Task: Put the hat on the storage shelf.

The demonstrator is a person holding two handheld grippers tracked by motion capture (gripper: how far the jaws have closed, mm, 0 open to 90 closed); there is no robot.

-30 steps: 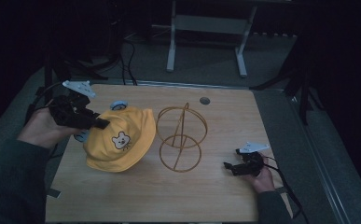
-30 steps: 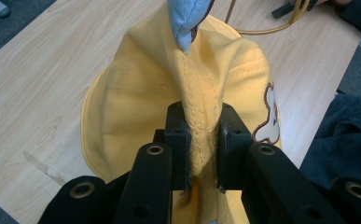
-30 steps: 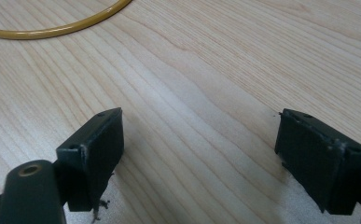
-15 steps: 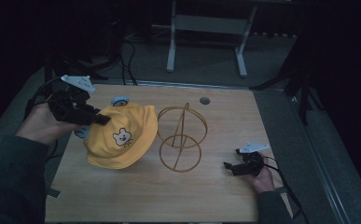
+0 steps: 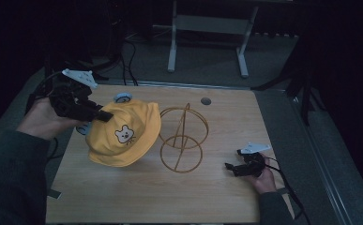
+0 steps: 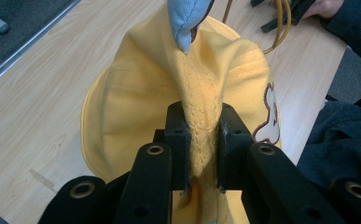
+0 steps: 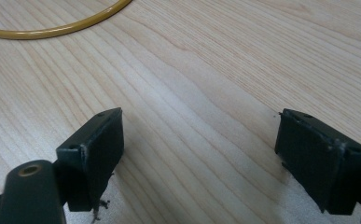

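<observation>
The left tool (image 6: 201, 135) pinches the yellow hat (image 5: 123, 133) at mid-left; the right tool (image 7: 199, 158), lower right, rests wide open on the table (image 5: 123, 197).

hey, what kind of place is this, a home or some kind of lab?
Probably a lab or recording room, not a home: a bare wooden table in a dark room, grey carpet with trailing cables, and a metal equipment stand behind.
</observation>
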